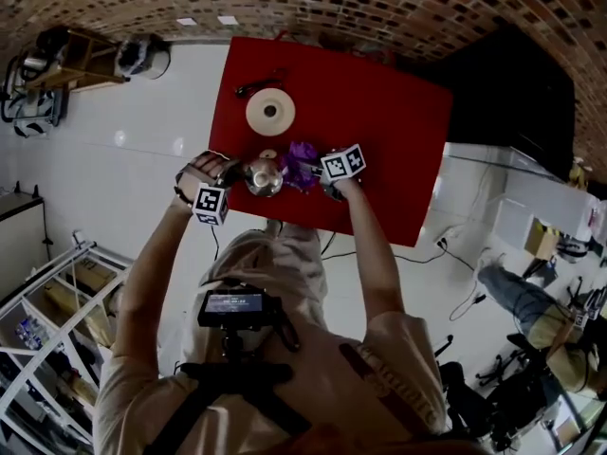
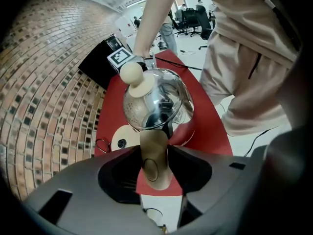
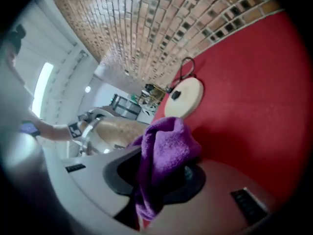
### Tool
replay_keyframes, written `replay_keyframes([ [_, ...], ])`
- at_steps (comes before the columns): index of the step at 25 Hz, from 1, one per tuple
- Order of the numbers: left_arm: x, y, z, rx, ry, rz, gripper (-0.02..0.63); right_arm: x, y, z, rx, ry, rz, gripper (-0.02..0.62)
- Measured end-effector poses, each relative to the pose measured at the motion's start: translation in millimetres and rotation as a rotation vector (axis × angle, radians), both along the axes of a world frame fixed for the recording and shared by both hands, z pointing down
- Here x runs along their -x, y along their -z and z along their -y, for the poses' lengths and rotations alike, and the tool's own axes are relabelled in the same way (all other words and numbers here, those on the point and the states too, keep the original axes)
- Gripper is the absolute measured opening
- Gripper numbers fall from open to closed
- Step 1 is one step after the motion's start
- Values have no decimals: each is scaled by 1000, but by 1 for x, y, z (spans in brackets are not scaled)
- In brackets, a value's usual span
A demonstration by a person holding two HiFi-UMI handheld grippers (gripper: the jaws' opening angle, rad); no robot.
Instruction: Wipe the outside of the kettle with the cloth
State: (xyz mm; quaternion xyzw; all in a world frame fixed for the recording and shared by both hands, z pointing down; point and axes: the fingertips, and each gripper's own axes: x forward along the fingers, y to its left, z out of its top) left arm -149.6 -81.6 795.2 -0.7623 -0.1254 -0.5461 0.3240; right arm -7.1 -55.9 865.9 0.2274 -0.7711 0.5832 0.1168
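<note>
The kettle (image 1: 264,176), a shiny round-bodied one, is over the near part of the red worktop (image 1: 398,140), between the two grippers. Whether its bottom rests on the worktop or hangs just above it cannot be told. The left gripper (image 2: 155,166) is clamped on the kettle's tan handle (image 2: 154,153), which fills the gap between the jaws and touches both of them. Beyond the handle, the left gripper view shows the mirrored body, with the pale lid knob (image 2: 131,73) at the upper left. The right gripper (image 3: 164,177) is closed on the purple cloth (image 3: 164,151). A bunched fold of cloth stands up out of the jaws and a tail hangs below them. In the head view the cloth sits right up against the kettle's right side. In the right gripper view the metal body is just to the left of the cloth, though the point of contact itself is hidden by the fold. Farther back on the worktop lies the round cream base (image 1: 270,112), well apart from the kettle, with a dark cord (image 1: 254,87) curled beside it. A brick wall (image 1: 379,8) runs behind the worktop, and a white floor (image 1: 123,121) is around it.
</note>
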Motion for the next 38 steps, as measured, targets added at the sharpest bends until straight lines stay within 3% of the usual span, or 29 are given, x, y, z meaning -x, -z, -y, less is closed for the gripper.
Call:
replay_keyframes([
  [3,2,-1,-2,-15,52,7,179,-4,-46,-13,30,190,-266,107],
  [5,0,-2,-2,-38,68,21,181,-14,-35,-2,-14,239,-339,108],
  [7,-2,-1,-3,-67,71,25,183,-21,7,30,-74,176,-253,107],
  [9,-5,2,-8,-77,70,11,183,-6,65,51,-127,182,-28,107],
  [11,-9,3,-13,-87,50,-1,182,22,103,44,-153,328,140,107],
  [12,-11,3,-14,-84,39,-6,182,33,106,38,-150,404,162,107],
  [14,-14,5,-19,-67,24,-21,181,43,84,35,-95,457,140,112],
  [18,-12,6,-35,-39,3,-37,181,38,-4,35,82,411,-11,110],
  [20,-12,6,-42,-28,-5,-39,181,33,-38,23,120,488,-137,109],
  [22,-14,6,-48,-20,-2,-42,181,29,-45,19,98,579,-229,109],
  [24,-14,6,-51,-7,8,-47,181,31,-16,36,41,562,-202,110],
  [26,-14,6,-52,5,13,-51,181,49,43,66,-31,472,-20,109],
  [27,-14,6,-51,9,14,-51,181,63,74,71,-66,476,88,109],
  [29,-15,6,-51,12,17,-46,181,93,110,51,-96,651,205,109],
  [31,-14,6,-50,18,26,-40,181,116,103,21,-56,861,177,111],
  [32,-13,6,-49,19,32,-36,180,122,92,18,-20,901,158,111],
  [36,-18,-1,-53,14,31,-2,180,111,9,28,120,844,23,109],
  [38,-23,-2,-55,28,35,5,181,93,-22,26,111,843,-110,109],
])
